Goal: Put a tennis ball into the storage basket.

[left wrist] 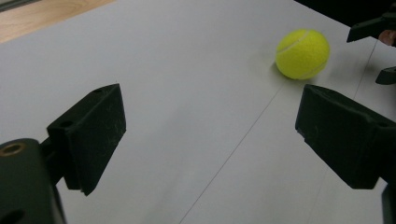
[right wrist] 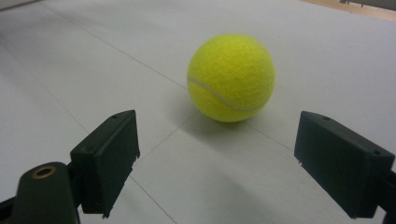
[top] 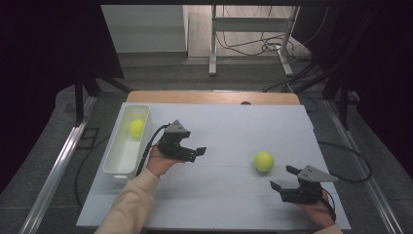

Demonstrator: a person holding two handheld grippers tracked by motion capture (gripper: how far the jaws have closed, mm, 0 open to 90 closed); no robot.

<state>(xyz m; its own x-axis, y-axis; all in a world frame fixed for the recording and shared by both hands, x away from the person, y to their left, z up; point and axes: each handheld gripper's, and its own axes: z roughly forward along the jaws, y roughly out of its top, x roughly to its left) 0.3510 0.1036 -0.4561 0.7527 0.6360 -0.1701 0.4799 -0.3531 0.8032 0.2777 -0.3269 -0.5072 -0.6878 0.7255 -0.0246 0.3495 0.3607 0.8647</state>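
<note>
A yellow tennis ball (top: 263, 161) lies on the white table surface (top: 229, 126), right of centre. My right gripper (top: 284, 177) stands open just behind it on the near right, its jaws aimed at the ball (right wrist: 230, 77) with a short gap between them. My left gripper (top: 197, 153) is open over the table's left middle, pointing right toward the same ball (left wrist: 302, 53), well short of it. A second tennis ball (top: 137, 127) rests inside the white bin (top: 113, 165) at the left edge.
The white bin runs along the table's left side, next to my left hand. A wooden strip (top: 214, 97) borders the far edge. Cables (top: 347, 161) trail off the right side. Black stands and a desk frame sit beyond the table.
</note>
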